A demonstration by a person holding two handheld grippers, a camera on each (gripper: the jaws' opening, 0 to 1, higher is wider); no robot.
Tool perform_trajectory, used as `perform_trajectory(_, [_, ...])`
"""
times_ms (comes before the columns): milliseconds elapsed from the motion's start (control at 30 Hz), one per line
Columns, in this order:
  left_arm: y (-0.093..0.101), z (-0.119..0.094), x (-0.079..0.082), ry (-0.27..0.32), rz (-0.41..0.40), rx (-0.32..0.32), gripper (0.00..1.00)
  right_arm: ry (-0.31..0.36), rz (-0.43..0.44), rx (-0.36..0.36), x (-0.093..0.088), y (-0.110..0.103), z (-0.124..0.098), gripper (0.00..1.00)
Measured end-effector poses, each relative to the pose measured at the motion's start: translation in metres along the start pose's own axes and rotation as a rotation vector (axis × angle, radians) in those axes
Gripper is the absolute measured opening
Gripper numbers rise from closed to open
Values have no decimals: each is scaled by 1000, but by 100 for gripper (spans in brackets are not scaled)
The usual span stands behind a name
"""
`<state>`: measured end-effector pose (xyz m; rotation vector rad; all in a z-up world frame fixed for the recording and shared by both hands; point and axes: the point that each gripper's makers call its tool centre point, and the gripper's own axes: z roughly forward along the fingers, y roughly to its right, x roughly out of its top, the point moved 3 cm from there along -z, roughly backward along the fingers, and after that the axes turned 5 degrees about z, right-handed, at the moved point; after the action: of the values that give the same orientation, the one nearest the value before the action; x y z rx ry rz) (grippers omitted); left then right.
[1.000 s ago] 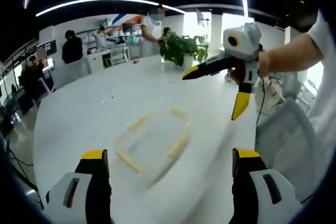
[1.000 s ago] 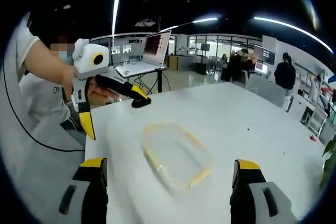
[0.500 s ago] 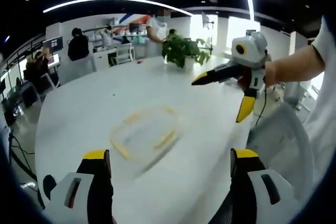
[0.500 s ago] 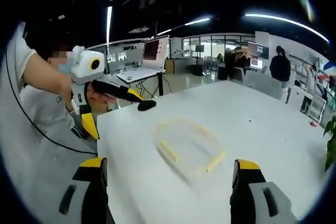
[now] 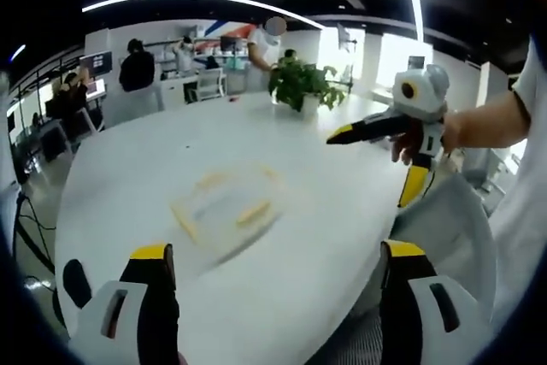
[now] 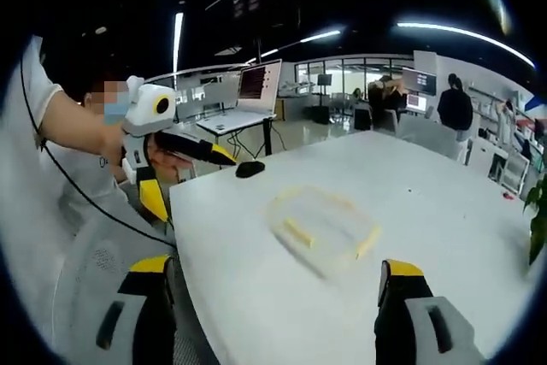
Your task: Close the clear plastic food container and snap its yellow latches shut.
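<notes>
container [image 5: 226,209]: on the table [image 5: 282,160], well apart from both hand-held grippers
potted plant [image 5: 301,85]: on the table's far side, behind the container
right hand-held gripper [image 5: 376,153]: above the table's edge, right of the container
left hand-held gripper [image 6: 184,168]: beside the table's edge
chair [image 6: 94,267]: below it
</notes>
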<state>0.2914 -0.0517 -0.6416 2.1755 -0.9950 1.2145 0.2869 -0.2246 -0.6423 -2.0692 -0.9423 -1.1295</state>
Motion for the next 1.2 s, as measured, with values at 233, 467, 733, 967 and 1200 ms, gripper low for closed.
perform_trajectory(233, [14,-8,-13,-12,-20,-5,99,-4,29,-13,-12,-8,-13,99])
perform_trajectory(467, [27,-12,-22,-17,-26,-10,99,-19,47,-19,-25,-11,-26,99])
perform_trajectory(733, [31,-13,-26,-5,-37,3,98,-31,74,-18,-40,-18,-32,99])
perform_trajectory(967, [38,-11,-31,-9,-33,5,98,-24,93,-21,-44,-23,-36,99])
perform_trajectory(1200, [41,-11,-36,-17,-37,4,96,-12,101,-31,-42,-22,-38,99])
